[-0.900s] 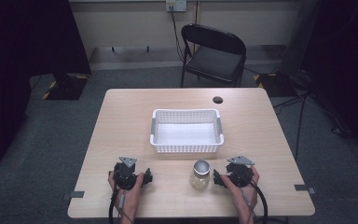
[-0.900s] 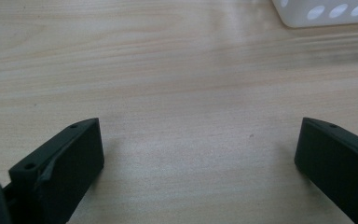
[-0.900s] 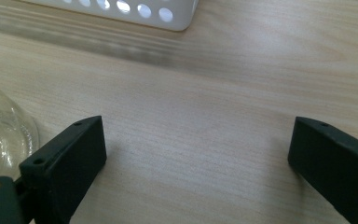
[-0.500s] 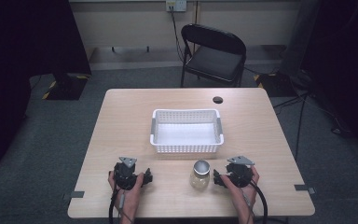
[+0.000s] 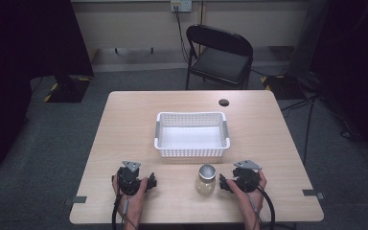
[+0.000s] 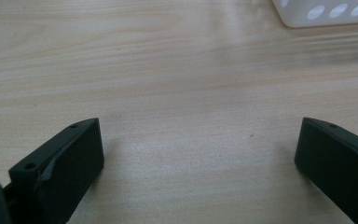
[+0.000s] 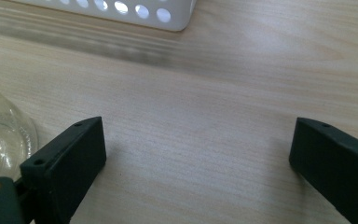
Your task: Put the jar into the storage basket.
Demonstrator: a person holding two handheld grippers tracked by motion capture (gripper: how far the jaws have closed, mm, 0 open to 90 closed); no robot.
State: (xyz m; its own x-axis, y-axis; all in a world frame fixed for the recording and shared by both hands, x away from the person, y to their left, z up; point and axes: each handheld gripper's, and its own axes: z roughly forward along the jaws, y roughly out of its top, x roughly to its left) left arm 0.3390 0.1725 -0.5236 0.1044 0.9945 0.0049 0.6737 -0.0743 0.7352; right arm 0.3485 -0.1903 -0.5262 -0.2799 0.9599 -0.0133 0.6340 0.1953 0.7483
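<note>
nothing has moved: left gripper and right gripper rest on the table, jaws spread and holding nothing; glass jar at the right gripper's 9 o'clock, white basket at 12.

The small dark disc near the table's far edge is perhaps a lid.

I see a pale wood-grain table, a white basket with rows of round holes, a clear glass jar, a small black cap, a black chair, black grippers with grey plates, grey carpet.
</note>
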